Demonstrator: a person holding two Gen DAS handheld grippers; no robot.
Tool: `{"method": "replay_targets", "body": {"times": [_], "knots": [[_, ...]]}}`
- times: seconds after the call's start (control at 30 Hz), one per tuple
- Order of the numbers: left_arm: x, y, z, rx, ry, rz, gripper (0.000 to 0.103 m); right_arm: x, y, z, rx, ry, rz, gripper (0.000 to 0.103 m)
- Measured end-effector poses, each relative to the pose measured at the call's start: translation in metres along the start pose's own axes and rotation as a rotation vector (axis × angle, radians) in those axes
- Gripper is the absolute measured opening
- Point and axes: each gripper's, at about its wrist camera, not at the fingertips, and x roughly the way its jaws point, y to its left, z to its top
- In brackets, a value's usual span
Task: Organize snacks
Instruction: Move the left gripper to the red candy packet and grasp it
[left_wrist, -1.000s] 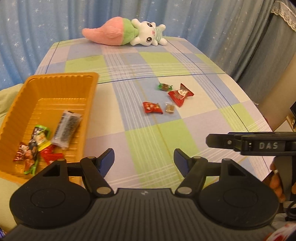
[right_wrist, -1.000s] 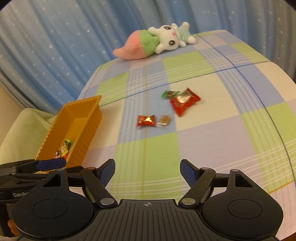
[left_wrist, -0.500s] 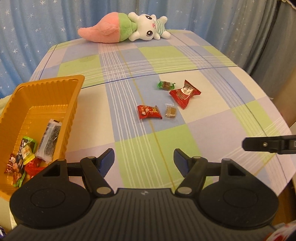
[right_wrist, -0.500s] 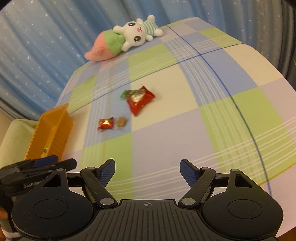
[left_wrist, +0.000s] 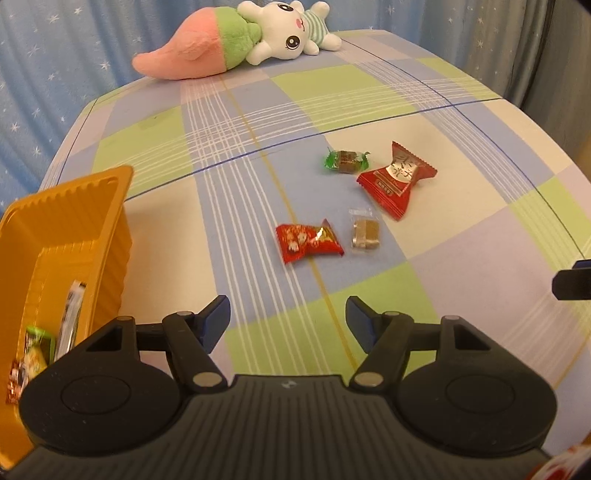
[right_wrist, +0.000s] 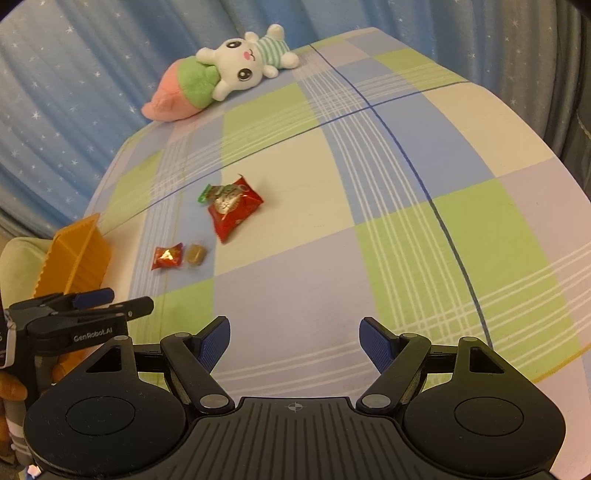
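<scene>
Left tongs (left_wrist: 287, 323) spread wide, empty; right tongs (right_wrist: 294, 345) spread wide, empty, touching nothing.

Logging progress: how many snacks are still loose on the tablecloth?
4: green-wrapped candy farthest, large red packet touching it, small red packet nearest the orange tray, clear-wrapped brown candy beside it.

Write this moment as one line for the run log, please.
left gripper: open, holding nothing | right gripper: open, holding nothing | four snacks on table | orange tray holds some snacks
</scene>
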Motion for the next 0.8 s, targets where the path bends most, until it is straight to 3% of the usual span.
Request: {"method": "replay_targets", "body": {"times": [0.4,0.6,0.7,0.8], "knots": [[0.037,-0.002,0.027,0.093,0.002,0.028,0.064,0.015,-0.006,0.012,0.023,0.016,-0.012,0.077],[0.047,0.000,0.038,0.106,-0.007,0.007,0.064,0.019,-0.008,0.018,0.038,0.020,-0.022,0.077],[0.050,0.001,0.043,0.110,-0.008,-0.016,0.059,0.022,-0.008,0.020,0.043,0.023,-0.026,0.077],[0.050,0.002,0.044,0.102,-0.008,-0.046,0.046,0.024,-0.007,0.022,0.044,0.025,-0.027,0.077]]}}
